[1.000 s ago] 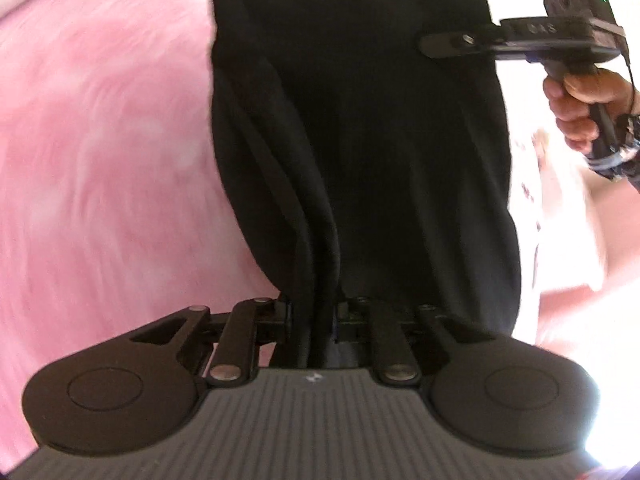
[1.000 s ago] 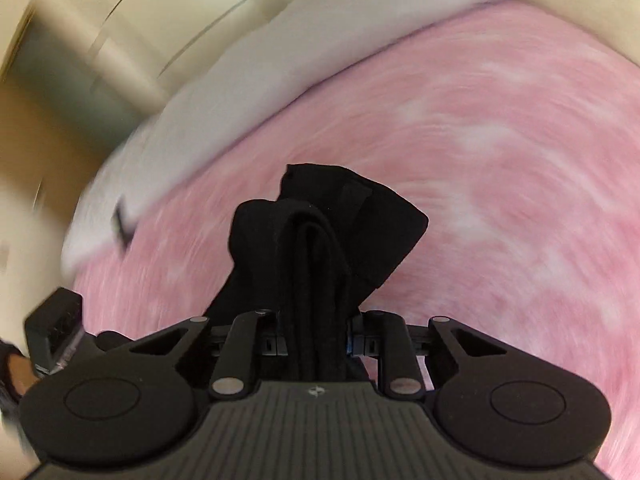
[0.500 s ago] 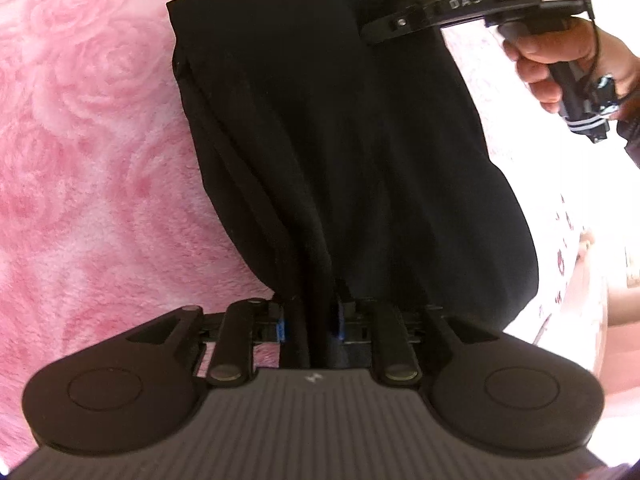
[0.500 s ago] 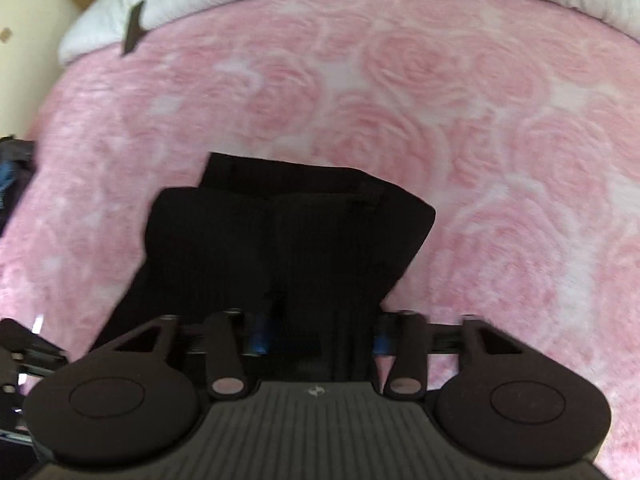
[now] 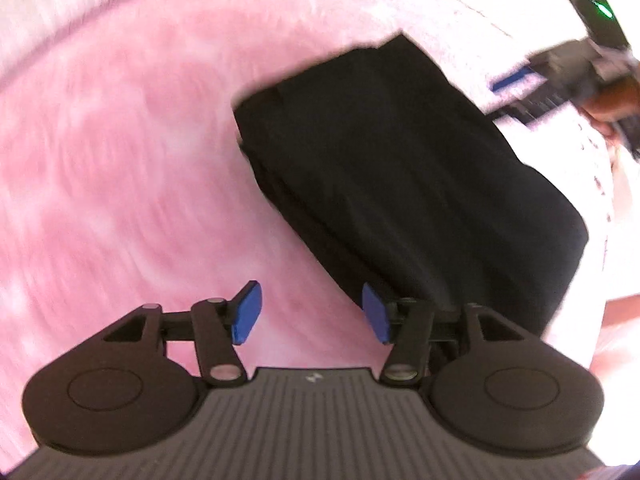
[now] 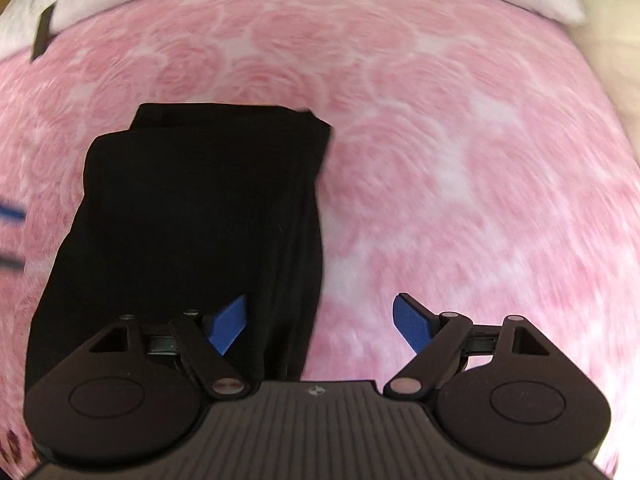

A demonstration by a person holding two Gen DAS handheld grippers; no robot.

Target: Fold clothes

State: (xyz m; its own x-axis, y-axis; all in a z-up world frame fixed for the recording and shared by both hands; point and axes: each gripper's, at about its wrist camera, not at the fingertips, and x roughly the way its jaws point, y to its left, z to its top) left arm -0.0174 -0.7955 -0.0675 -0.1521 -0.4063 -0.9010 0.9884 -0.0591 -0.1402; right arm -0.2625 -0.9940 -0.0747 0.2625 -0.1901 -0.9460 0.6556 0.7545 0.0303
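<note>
Motion blur smears much of what my left camera sees: the pink blanket (image 5: 120,160) streaks into soft bands there, and my right gripper (image 5: 560,80) shows only as a grey smudge with a blue strip and a green light at the frame's upper right edge. The hand behind it is barely a brown blur. The near end of the black garment (image 5: 400,180) disappears behind my gripper bodies in both views. The garment lies folded into a thick, matte, roughly rectangular stack on the plush rose-patterned blanket, layered edges visible along one side. My left gripper (image 5: 310,314) is spread wide, blue pads apart, grasping nothing, its right pad just beside the stack's edge. My right gripper (image 6: 320,324) is likewise released, left pad over the cloth.
</note>
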